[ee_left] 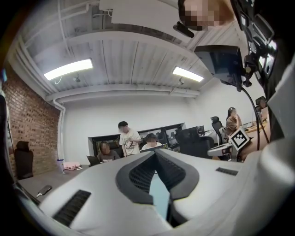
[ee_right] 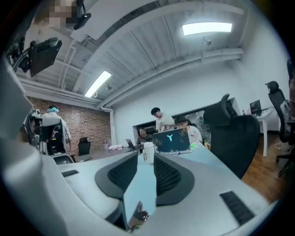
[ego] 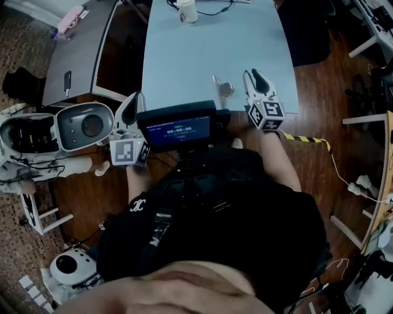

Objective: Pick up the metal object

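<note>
Fingers (ee_right: 120, 177) of the right gripper (ego: 255, 80) stand a little apart, a narrow wedge of pale blue table (ego: 184, 55) showing between them. Nothing is pinched. The metal object (ego: 225, 88), small and shiny with a round part and a thin stem, lies flat on the table near its lower edge in the head view, just left of that gripper's tips. In the right gripper view it glints at the very bottom of the gap, and the pads do not appear to press on it. The modest opening probably suits so thin a piece, and the gripper lies level and low so the fingers can slide in along the tabletop.

Over at the left of the head view, the left gripper (ego: 133, 105) sits off the table's lower left corner. Its fingers (ee_left: 138, 177) look to meet at the tips, with nothing held, most likely parked there to keep out of the way. A white cup (ego: 187, 10) stands far off at the top of the table, well apart from the work.
</note>
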